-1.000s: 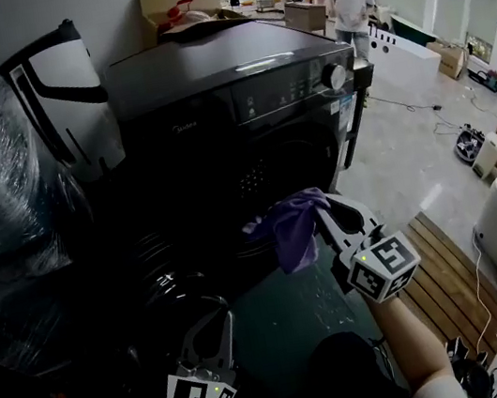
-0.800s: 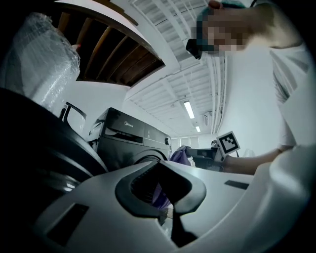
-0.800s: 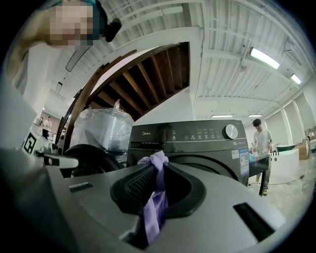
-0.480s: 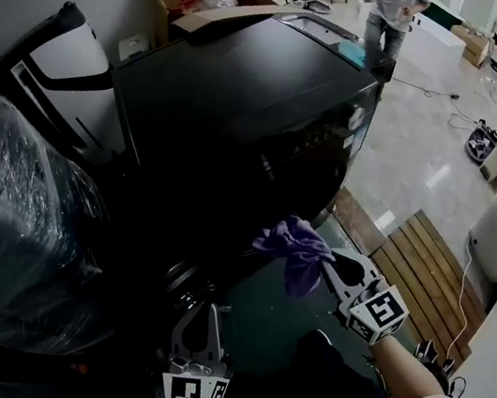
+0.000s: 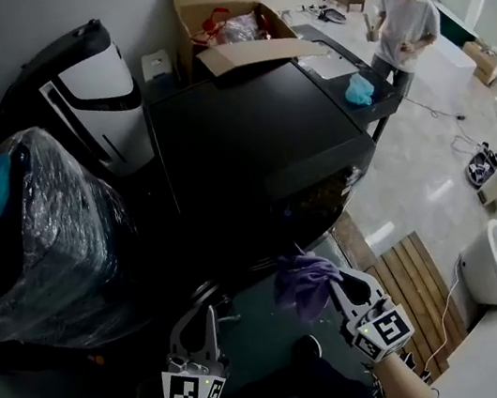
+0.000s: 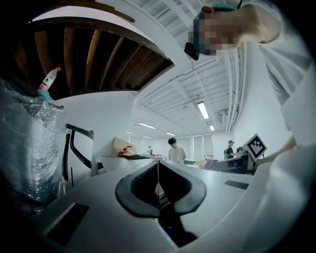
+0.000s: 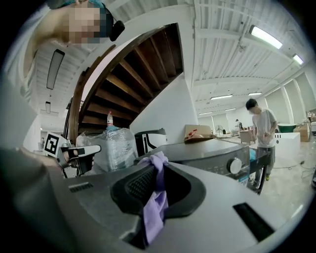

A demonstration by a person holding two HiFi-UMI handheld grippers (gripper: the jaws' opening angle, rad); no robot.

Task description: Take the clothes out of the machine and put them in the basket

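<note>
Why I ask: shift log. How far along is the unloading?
Done: a purple cloth is out of the washing machine. In hand: the right gripper is shut on it; the left gripper is shut, empty. Left: putting it in a basket, which no view shows; whether more remains inside is hidden.

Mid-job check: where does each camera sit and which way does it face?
Head view: on the person's head, steeply down at the black washing machine; forearms, left gripper, right gripper show.
Left gripper view: on the left gripper, level across the room past shut, empty jaws; sleeve at right.
Right gripper view: on the right gripper, facing the machine; jaws shut on the purple cloth.
Shared by both gripper views: standing person, cardboard box.
</note>
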